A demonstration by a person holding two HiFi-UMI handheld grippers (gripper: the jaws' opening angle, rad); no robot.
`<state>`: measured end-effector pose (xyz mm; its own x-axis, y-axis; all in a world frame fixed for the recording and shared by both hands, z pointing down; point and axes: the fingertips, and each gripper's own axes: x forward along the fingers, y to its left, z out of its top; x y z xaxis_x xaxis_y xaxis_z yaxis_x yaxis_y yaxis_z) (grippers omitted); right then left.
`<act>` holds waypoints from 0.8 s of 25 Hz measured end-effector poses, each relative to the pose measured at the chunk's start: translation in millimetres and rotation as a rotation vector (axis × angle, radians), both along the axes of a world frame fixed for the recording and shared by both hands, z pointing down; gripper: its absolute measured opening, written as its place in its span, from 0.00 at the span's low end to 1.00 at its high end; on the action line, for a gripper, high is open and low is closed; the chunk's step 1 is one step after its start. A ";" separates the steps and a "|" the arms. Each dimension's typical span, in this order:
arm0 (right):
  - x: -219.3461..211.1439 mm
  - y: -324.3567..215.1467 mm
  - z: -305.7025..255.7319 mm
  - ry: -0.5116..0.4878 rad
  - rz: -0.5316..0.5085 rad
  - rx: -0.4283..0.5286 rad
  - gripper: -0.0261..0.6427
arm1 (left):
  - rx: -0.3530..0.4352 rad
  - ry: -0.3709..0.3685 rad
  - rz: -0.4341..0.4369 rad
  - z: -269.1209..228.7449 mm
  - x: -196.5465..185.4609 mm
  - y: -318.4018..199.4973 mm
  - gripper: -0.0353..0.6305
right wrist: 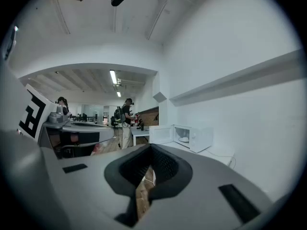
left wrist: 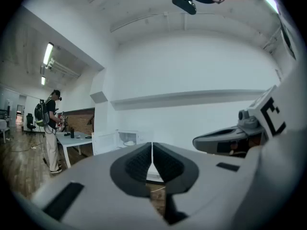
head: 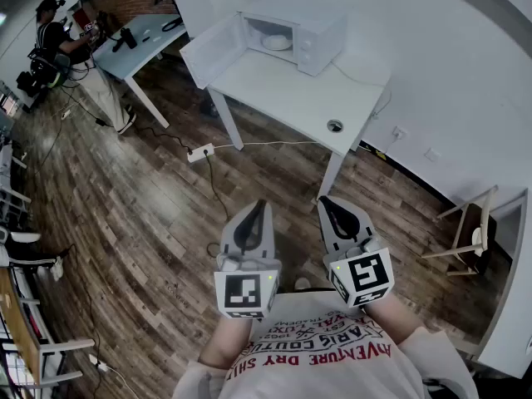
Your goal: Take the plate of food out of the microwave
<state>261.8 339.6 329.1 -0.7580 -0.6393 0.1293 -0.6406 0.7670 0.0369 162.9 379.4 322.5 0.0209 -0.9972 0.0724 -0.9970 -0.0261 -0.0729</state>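
Close to the person's chest, well short of the microwave (head: 287, 33), both tools hang over the wood floor (head: 141, 223). The left hand-held gripper (head: 260, 206) has its jaws pressed together with nothing between them; its own view shows the dark pads meeting in a thin line. The right hand-held gripper (head: 327, 200) is the same: its pads meet at the tips, only floor shows through the gap lower down, and nothing is held. Both point toward the microwave.

Between them and the microwave lies open floor, with a power strip (head: 200, 152) on the boards in front of the bench (head: 283, 98). The white bench carries the microwave at its far end, by the wall. The door (head: 212, 50) is swung wide to the left, so the cavity is open. Inside sits the plate (head: 276, 41), white; what food is on it is too small to tell. Left of the microwave and farther off, another person (head: 51, 36) stands at a second bench (head: 145, 40).

The door already stands open, so that step needs no doing. All else is left: walking up to the bench, parting a gripper's jaws, reaching into the cavity, taking the plate by its rim and bringing it out level. With neither tool near the plate, I judge the task barely begun.
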 end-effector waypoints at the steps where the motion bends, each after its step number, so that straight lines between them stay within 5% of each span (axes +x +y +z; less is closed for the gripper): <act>1: -1.8 0.4 -0.6 -0.001 0.000 0.002 0.06 | -0.006 0.003 0.005 -1.1 0.5 0.2 0.07; 12: -8.1 -4.9 -8.4 -0.063 0.022 0.003 0.06 | -0.023 -0.029 0.029 -1.9 -5.3 0.1 0.07; 20: -15.5 -16.3 -3.6 -0.058 0.019 -0.026 0.06 | -0.071 0.027 0.020 8.7 -14.1 -8.4 0.07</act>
